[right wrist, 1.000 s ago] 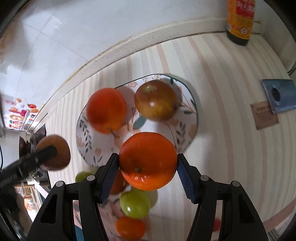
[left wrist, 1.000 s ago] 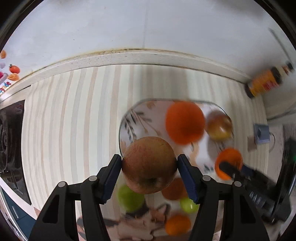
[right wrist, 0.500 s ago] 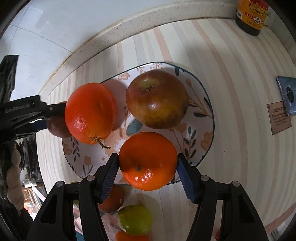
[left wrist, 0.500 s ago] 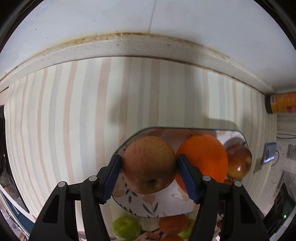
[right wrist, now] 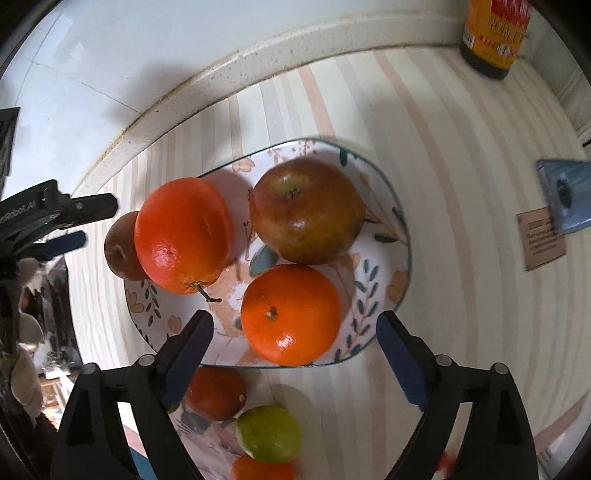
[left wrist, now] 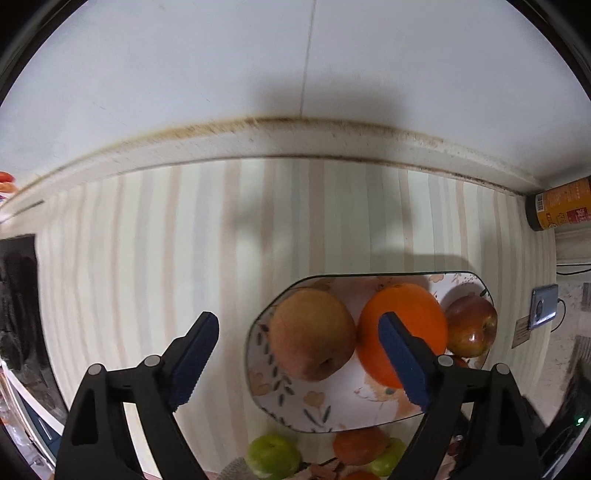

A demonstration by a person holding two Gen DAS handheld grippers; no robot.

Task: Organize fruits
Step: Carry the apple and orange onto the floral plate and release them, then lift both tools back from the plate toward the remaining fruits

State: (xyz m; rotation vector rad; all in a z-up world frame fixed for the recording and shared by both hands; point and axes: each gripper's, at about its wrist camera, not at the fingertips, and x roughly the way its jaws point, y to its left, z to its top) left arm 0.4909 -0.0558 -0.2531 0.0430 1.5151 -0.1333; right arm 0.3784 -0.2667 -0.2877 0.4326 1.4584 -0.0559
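A floral plate [left wrist: 295,413] [right wrist: 384,295] sits on the striped counter. On it lie a brownish apple [left wrist: 310,343] [right wrist: 122,247], a big orange [left wrist: 402,332] [right wrist: 184,240], a red-green apple [left wrist: 471,325] [right wrist: 306,210] and a smaller orange [right wrist: 291,314]. My left gripper [left wrist: 303,362] is open and empty, its jaws wide around the brownish apple's near side. My right gripper [right wrist: 295,354] is open and empty, just behind the smaller orange. The left gripper shows at the left in the right wrist view [right wrist: 66,221].
Near the plate's front edge lie green fruits [left wrist: 273,456] [right wrist: 267,434] and small oranges [left wrist: 360,445] [right wrist: 216,393] on a cat-print mat. A sauce bottle [left wrist: 561,208] [right wrist: 495,33] stands by the wall. A blue device [right wrist: 565,199] lies at the right. A stove [left wrist: 18,302] is at the left.
Both grippers opened. The left one let go of the brownish apple onto the plate; the right one let go of the smaller orange onto the plate. Both have drawn back a little.
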